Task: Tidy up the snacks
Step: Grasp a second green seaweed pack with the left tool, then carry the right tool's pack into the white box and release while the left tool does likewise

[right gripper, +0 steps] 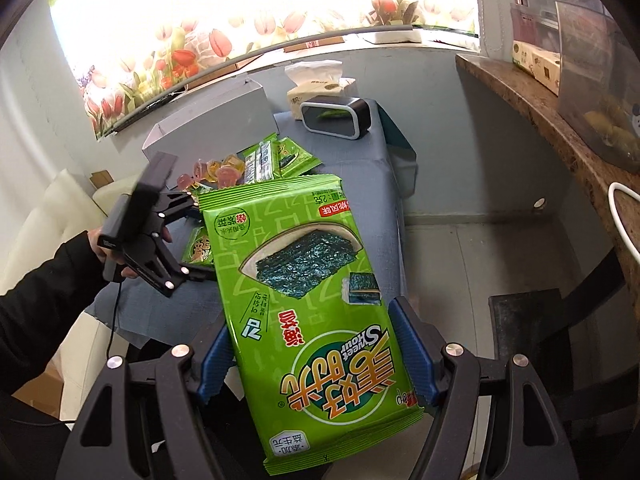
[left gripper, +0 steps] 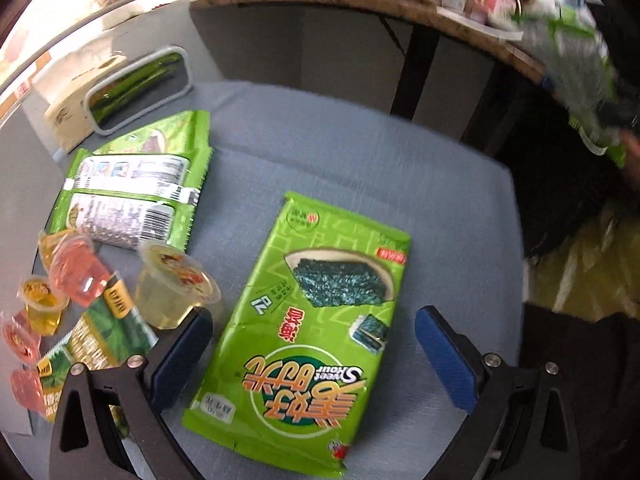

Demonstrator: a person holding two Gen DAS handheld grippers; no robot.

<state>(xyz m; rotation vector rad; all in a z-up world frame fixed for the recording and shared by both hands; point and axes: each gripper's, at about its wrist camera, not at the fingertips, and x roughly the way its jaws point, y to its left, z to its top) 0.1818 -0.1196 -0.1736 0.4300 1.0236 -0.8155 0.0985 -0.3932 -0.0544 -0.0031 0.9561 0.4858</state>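
The right gripper (right gripper: 312, 356) clenched a seaweed packet (right gripper: 304, 320); the left gripper (left gripper: 314, 348) gaped over another packet (left gripper: 304, 332), lower centre, needing a square, centred pinch.

Looks like somebody's home to me, a lived-in room rather than any lab or shop. There's a window blind (right gripper: 248, 20) printed with tulips glowing in the daylight, and a pale sofa cushion (right gripper: 52, 216) off to the side. The little tabletop (right gripper: 360, 160) has a blue-grey cloth over it with a tissue pack (right gripper: 316, 84) at the far end. Next to it runs a wooden counter (right gripper: 560, 132) cluttered with boxes and a clear container, and a tiled floor (right gripper: 480, 256) underneath. Household clutter everywhere, nothing industrial.
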